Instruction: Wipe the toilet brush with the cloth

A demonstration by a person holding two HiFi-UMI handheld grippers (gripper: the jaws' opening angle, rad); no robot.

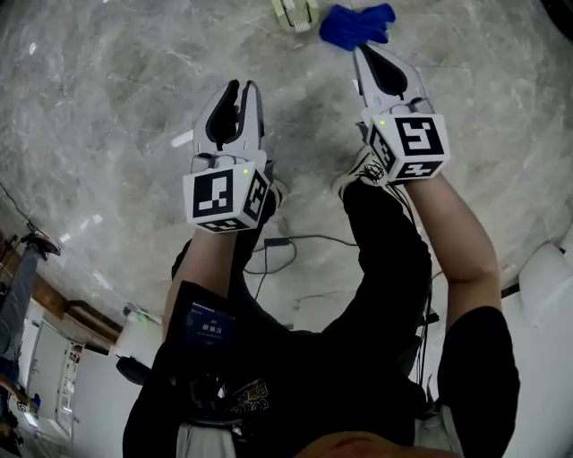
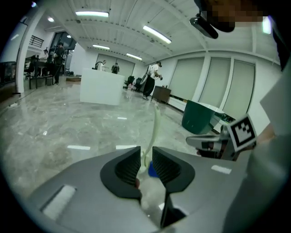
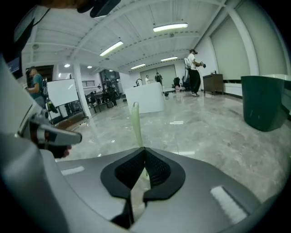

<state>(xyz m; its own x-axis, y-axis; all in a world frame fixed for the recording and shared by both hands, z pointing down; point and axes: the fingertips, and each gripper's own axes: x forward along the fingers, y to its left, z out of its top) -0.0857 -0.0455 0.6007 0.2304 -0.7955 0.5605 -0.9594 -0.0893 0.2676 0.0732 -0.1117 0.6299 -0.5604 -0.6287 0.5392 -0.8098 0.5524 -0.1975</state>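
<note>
The toilet brush (image 1: 294, 11) stands on the marble floor at the top edge of the head view. Its pale green handle (image 2: 156, 129) rises beyond my left jaws, and the same handle (image 3: 135, 123) shows beyond my right jaws. A crumpled blue cloth (image 1: 356, 24) lies just right of the brush; a bit of that cloth (image 2: 152, 171) shows low between the left jaws. My left gripper (image 1: 242, 89) is open, short of the brush, with nothing pressed. My right gripper (image 1: 360, 51) is shut, its tips at the cloth's near edge. No cloth shows between its jaws in the right gripper view.
The person's shoes (image 1: 363, 170) and a dark cable (image 1: 277, 250) are on the floor under the grippers. A dark green bin (image 3: 263, 102) stands to the right. A white counter (image 2: 102, 86) and several people are far off in the hall.
</note>
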